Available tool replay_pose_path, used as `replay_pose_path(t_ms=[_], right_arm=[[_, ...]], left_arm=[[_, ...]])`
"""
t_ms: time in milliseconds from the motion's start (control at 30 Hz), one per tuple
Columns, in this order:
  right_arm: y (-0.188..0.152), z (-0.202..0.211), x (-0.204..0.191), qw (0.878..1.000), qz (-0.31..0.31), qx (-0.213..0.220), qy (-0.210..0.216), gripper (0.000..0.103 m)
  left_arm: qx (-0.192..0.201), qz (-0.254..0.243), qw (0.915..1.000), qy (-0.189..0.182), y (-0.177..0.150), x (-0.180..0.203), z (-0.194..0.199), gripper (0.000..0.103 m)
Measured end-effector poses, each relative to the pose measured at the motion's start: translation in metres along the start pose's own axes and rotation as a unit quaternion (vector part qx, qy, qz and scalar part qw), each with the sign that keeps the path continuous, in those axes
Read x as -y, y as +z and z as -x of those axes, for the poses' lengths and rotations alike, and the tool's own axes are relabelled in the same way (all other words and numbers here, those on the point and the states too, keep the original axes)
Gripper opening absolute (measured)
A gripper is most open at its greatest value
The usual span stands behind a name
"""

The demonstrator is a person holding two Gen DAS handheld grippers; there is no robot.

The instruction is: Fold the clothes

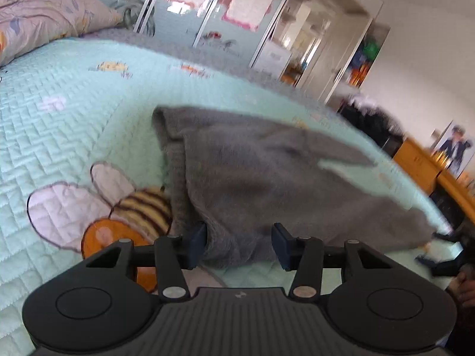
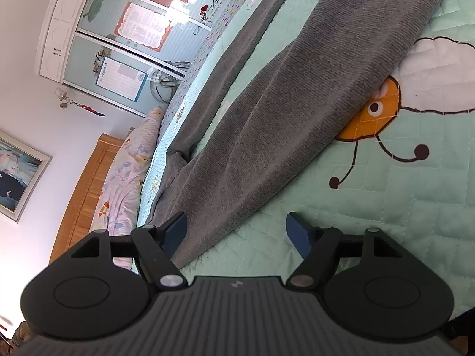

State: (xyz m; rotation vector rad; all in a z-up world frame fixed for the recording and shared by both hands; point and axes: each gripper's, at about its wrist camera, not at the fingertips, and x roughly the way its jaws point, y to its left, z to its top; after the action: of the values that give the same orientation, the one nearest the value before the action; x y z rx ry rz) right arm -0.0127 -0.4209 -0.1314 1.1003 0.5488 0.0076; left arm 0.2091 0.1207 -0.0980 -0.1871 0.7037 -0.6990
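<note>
Grey knitted trousers (image 1: 267,184) lie spread on a mint-green quilted bedspread (image 1: 59,136) with a bee print. My left gripper (image 1: 239,244) is open, its fingers either side of one end of the grey fabric, low over the bed. In the right wrist view the same grey trousers (image 2: 267,124) stretch away in two long legs. My right gripper (image 2: 236,234) is open too, with the near corner of the cloth lying between its fingers. The right gripper (image 1: 445,255) also shows at the right edge of the left wrist view, at the cloth's other end.
A floral pillow (image 1: 35,14) lies at the head of the bed, with a wooden headboard (image 2: 89,184) behind it. A wardrobe with glass doors and posters (image 1: 207,3) stands beyond the bed. A wooden cabinet (image 1: 415,163) is at the right, and a framed picture (image 2: 14,175) hangs on the wall.
</note>
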Motion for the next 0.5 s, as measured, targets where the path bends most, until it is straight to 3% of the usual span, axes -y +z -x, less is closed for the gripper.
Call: replay_pose_path(t_ms=[100,133,300,500], right_arm=[[-0.001,-0.001,-0.002,1.000,0.004,0.002,-0.001,0.077],[-0.001,0.000,-0.002,1.000,0.004,0.002,0.000,0.077],[0.000,0.002,0.001,1.000,-0.006,0.001,0.006,0.077],[0.001,0.003,0.004,1.000,-0.010,0.002,0.013,0.077]], left_arm=[[0.006,0.012,0.9999,0.001,0.006,0.003,0.009,0.047],[0.015,0.021,0.9997,-0.004,0.010,0.004,0.016,0.035],[0.056,0.068,0.9958,-0.026,0.030,0.008,0.050,0.004],[0.105,0.124,0.9853,-0.053,0.053,0.012,0.090,0.002]])
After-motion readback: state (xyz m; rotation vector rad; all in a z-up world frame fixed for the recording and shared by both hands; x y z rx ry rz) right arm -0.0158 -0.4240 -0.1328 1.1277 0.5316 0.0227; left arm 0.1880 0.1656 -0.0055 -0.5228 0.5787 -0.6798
